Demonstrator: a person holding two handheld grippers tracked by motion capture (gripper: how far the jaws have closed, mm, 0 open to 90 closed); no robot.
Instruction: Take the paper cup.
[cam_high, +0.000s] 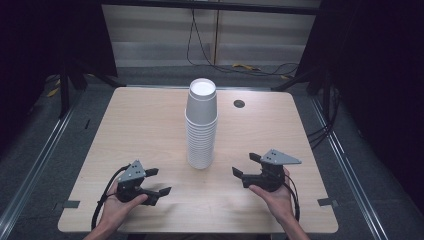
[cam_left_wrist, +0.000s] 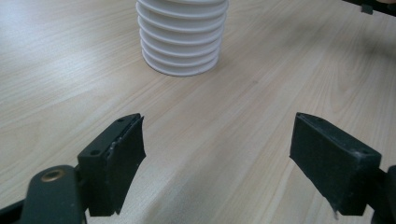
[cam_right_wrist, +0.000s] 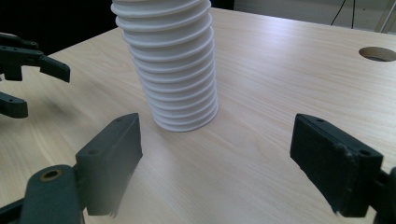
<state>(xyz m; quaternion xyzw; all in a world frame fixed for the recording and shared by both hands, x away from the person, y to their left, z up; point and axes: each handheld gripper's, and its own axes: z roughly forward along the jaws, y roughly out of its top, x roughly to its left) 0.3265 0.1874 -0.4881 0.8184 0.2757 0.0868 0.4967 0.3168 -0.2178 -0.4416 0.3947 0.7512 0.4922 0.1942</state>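
Note:
A tall stack of white paper cups (cam_high: 201, 125), nested upside down, stands in the middle of the wooden table (cam_high: 140, 125). My left gripper (cam_high: 159, 181) rests near the front left, open and empty, jaws pointing right toward the stack. At the front right sits my right gripper (cam_high: 245, 164), also open and empty, jaws pointing left. In the left gripper view the stack's ribbed base (cam_left_wrist: 182, 37) stands ahead of the wide-apart jaws of the left gripper (cam_left_wrist: 217, 140). In the right gripper view the stack (cam_right_wrist: 170, 65) rises just beyond the right gripper (cam_right_wrist: 215, 140), with the left gripper (cam_right_wrist: 28, 70) farther off.
A round cable hole (cam_high: 239, 103) sits in the table behind the stack, right of centre. Cables (cam_high: 250, 66) lie on the floor past the far edge. Black stands and metal floor rails (cam_high: 40, 160) flank the table. Bare tabletop lies on both sides of the stack.

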